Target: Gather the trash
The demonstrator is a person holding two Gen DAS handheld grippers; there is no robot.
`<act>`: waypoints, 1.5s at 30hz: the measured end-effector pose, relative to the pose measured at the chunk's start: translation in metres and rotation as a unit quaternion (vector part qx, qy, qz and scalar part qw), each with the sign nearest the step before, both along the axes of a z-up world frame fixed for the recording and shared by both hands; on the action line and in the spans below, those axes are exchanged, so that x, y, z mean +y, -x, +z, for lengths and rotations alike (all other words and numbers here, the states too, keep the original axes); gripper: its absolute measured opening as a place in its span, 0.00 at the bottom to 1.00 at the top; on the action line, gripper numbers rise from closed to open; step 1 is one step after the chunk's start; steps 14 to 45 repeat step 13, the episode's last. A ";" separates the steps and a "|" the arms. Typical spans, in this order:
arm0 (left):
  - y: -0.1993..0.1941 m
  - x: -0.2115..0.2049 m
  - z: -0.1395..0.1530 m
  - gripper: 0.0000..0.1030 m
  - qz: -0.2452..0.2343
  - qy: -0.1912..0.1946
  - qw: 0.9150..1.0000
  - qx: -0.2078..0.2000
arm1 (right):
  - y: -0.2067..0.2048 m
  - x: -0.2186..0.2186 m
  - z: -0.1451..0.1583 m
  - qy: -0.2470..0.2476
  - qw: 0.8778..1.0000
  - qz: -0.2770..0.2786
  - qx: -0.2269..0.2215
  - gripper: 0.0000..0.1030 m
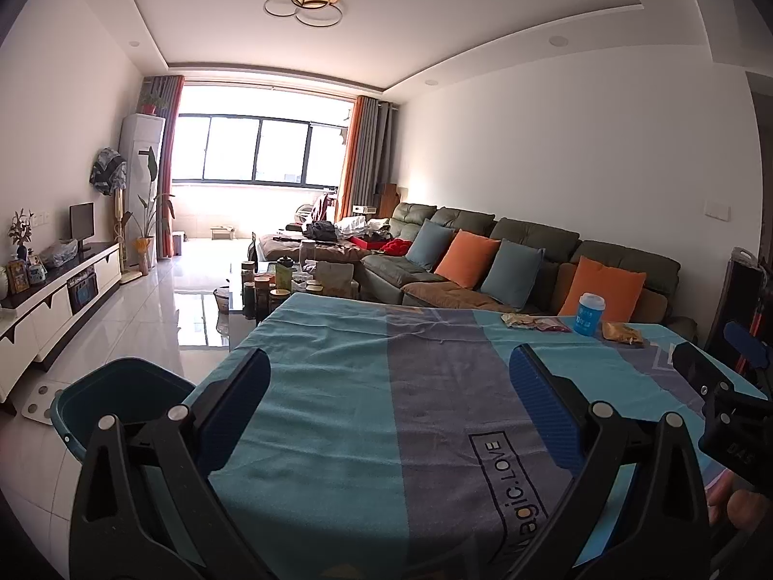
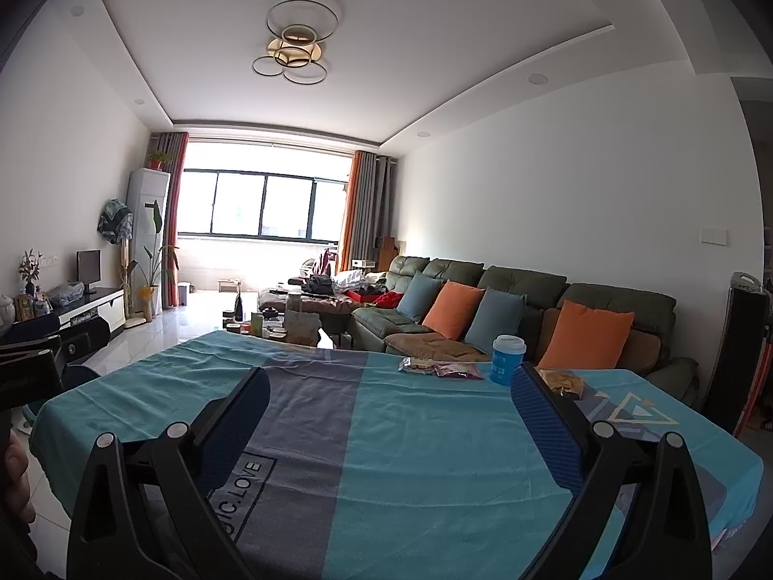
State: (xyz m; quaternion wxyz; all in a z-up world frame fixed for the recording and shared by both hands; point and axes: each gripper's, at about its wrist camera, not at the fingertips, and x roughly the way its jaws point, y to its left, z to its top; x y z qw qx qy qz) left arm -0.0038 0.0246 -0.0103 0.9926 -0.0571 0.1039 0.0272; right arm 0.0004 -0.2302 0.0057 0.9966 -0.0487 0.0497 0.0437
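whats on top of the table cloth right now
At the far right of the cloth sit a blue cup, two flat wrappers left of it and a brown wrapper right of it. The table under the cloth is hidden.

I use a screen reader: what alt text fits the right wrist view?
The open right claw hovers over a table draped in a teal and grey cloth. At its far edge lie snack wrappers and a blue cup, before a green sofa.

Tablecloth (image 1: 435, 435): a boxed print reads "agic.LOVE"; the right wrist view shows only "GIC.LOVE".
Blue cup (image 1: 590, 314): white print, too small to read.
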 end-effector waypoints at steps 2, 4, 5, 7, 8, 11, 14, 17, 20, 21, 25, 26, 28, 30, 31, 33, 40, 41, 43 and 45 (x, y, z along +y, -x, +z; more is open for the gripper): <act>0.000 0.000 0.000 0.95 0.001 -0.001 1.000 0.002 | 0.000 0.000 0.000 0.002 1.000 0.001 -0.001 0.94; -0.002 0.001 0.000 0.95 0.005 -0.001 1.000 0.003 | 0.000 0.001 0.000 0.002 1.000 0.003 -0.001 0.94; -0.003 0.001 0.000 0.95 0.004 0.001 1.000 0.003 | 0.000 0.000 0.000 0.002 1.000 0.003 -0.001 0.94; -0.004 0.001 0.001 0.95 0.007 -0.002 1.000 0.001 | 0.000 -0.001 0.000 0.001 1.000 0.001 -0.001 0.94; -0.005 0.001 0.001 0.95 0.011 -0.005 1.000 0.002 | -0.001 -0.002 0.001 -0.001 1.000 0.000 0.000 0.94; -0.010 0.002 0.001 0.95 0.009 -0.004 1.000 0.006 | -0.005 -0.009 0.001 -0.010 1.000 -0.007 0.001 0.94; -0.014 0.003 0.002 0.95 0.008 -0.008 1.000 0.006 | -0.009 -0.015 0.001 -0.013 1.000 -0.018 -0.001 0.94; -0.014 0.003 0.002 0.95 0.008 -0.008 1.000 0.006 | -0.009 -0.015 0.001 -0.013 1.000 -0.018 -0.001 0.94; -0.014 0.003 0.002 0.95 0.008 -0.008 1.000 0.006 | -0.009 -0.015 0.001 -0.013 1.000 -0.018 -0.001 0.94; -0.014 0.003 0.002 0.95 0.008 -0.008 1.000 0.006 | -0.009 -0.015 0.001 -0.013 1.000 -0.018 -0.001 0.94; -0.014 0.003 0.002 0.95 0.008 -0.008 1.000 0.006 | -0.009 -0.015 0.001 -0.013 1.000 -0.018 -0.001 0.94; -0.014 0.003 0.002 0.95 0.008 -0.008 1.000 0.006 | -0.009 -0.015 0.001 -0.013 1.000 -0.018 -0.001 0.94; -0.014 0.003 0.002 0.95 0.008 -0.008 1.000 0.006 | -0.009 -0.015 0.001 -0.013 1.000 -0.018 -0.001 0.94; -0.014 0.003 0.002 0.95 0.008 -0.008 1.000 0.006 | -0.009 -0.015 0.001 -0.013 1.000 -0.018 -0.001 0.94; -0.014 0.003 0.002 0.95 0.008 -0.008 1.000 0.006 | -0.009 -0.015 0.001 -0.013 1.000 -0.018 -0.001 0.94; -0.014 0.003 0.002 0.95 0.008 -0.008 1.000 0.006 | -0.009 -0.015 0.001 -0.013 1.000 -0.018 -0.001 0.94; -0.014 0.003 0.002 0.95 0.008 -0.008 1.000 0.006 | -0.009 -0.015 0.001 -0.013 1.000 -0.018 -0.001 0.94; -0.014 0.003 0.002 0.95 0.008 -0.008 1.000 0.006 | -0.009 -0.015 0.001 -0.013 1.000 -0.018 -0.001 0.94; -0.014 0.003 0.002 0.95 0.008 -0.008 1.000 0.006 | -0.009 -0.015 0.001 -0.013 1.000 -0.018 -0.001 0.94; -0.014 0.003 0.002 0.95 0.008 -0.008 1.000 0.006 | -0.009 -0.015 0.001 -0.013 1.000 -0.018 -0.001 0.94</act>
